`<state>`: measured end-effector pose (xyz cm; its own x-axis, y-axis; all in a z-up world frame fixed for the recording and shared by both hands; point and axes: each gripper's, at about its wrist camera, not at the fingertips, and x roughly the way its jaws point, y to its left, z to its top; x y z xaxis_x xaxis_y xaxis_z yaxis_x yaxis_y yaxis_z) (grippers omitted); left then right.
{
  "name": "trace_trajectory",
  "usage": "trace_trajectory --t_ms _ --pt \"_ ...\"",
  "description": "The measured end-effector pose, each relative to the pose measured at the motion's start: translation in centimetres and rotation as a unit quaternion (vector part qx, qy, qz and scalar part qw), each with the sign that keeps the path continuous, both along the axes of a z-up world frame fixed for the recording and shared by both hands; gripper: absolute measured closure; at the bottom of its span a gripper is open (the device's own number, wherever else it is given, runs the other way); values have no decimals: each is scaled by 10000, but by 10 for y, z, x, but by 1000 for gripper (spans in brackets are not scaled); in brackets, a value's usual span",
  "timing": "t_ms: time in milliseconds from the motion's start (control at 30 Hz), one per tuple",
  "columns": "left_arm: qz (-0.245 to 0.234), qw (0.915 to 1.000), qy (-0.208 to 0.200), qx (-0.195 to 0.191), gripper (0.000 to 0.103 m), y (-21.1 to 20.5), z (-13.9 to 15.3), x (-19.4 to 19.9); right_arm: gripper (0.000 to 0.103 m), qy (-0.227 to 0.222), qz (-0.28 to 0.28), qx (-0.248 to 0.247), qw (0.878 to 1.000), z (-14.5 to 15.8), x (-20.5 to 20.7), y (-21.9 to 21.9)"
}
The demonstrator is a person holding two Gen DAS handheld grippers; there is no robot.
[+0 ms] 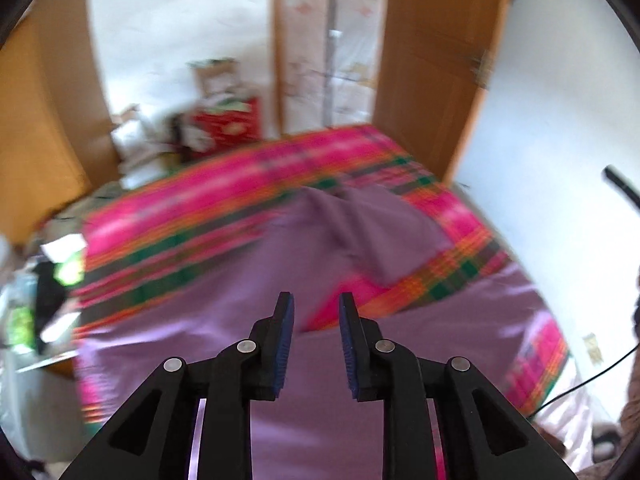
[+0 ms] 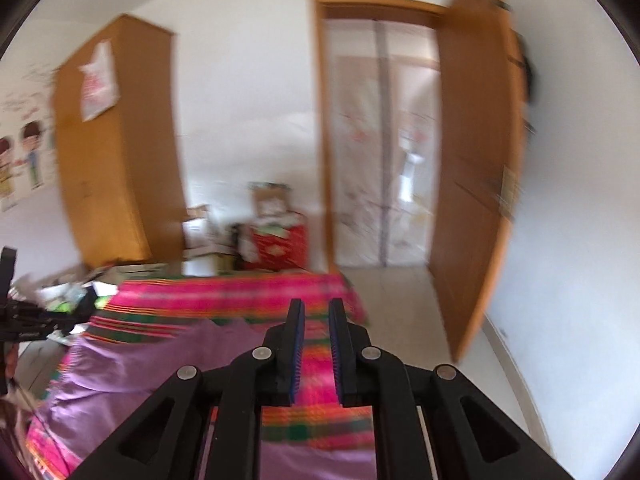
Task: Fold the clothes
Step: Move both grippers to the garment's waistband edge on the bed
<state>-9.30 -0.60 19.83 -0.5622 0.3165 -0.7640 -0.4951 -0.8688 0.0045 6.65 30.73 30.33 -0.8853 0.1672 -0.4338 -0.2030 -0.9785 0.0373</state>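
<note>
Left wrist view: left gripper (image 1: 316, 312) hangs above the bed, jaws parted, nothing between the blue pads.
Right wrist view: right gripper (image 2: 317, 320) points toward the doorway, jaws narrowly parted, empty; frame blurred.
Garment: lilac-purple thin woven cloth garment (image 1: 320, 248), spread over the pink, green and orange plaid bedspread (image 1: 192, 216). In the left view one flap lies turned over at 12 o'clock from the fingertips, reaching toward 1 o'clock; the main body runs from 9 o'clock down under the gripper. What kind of garment it is, cannot tell.
Stage, my reading: both grippers free of the cloth, between folds.
Doing the next fold well: take one hem corner in each gripper, pinch a single layer only, lift both evenly, lay the edge onto the opposite edge, then let go low so thin fabric does not slide on the bedspread.
Risk: pinching the bedspread along with the garment.
Containers: red printed cardboard box (image 2: 280, 246) at 11 o'clock beyond the bed, with pale boxes beside it; contents too blurred to tell.
Tall orange-brown wooden wardrobe (image 2: 116, 152): shut, contents hidden.
</note>
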Motion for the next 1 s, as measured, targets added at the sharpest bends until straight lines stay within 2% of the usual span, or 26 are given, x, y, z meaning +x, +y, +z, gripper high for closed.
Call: trace_trajectory --t_ms 133,233,333,433,500,633,833,867,1000 --pt "538 9981 285 -64 79 -48 29 -19 82 201 512 -3 9985 42 -65 -37" --pt "849 9951 448 -239 78 -77 46 -34 75 18 1243 -232 9920 49 -118 -60" --pt "959 9940 380 -368 77 -97 51 -49 72 -410 1887 -203 9810 34 -175 -94" --pt "1036 9914 359 -717 76 -109 40 -71 72 -882 2336 -25 9683 -1 -230 -131" --pt "1046 9900 316 -890 76 -116 24 -89 72 -1206 2696 -169 9553 -34 -265 -153" --pt "1049 9913 -322 -733 76 -138 -22 -132 72 -1764 3355 -372 9246 -96 -304 -199" --pt "901 9875 -990 -826 76 -152 -87 -174 72 -2603 3921 37 8823 -177 -345 -257" --pt "846 9875 -1076 -784 76 -153 -96 -179 72 -2662 3972 94 8783 -185 -347 -260" --pt "617 9857 -1330 -826 76 -155 -125 -193 72 -3082 4301 184 8483 -221 -362 -281"
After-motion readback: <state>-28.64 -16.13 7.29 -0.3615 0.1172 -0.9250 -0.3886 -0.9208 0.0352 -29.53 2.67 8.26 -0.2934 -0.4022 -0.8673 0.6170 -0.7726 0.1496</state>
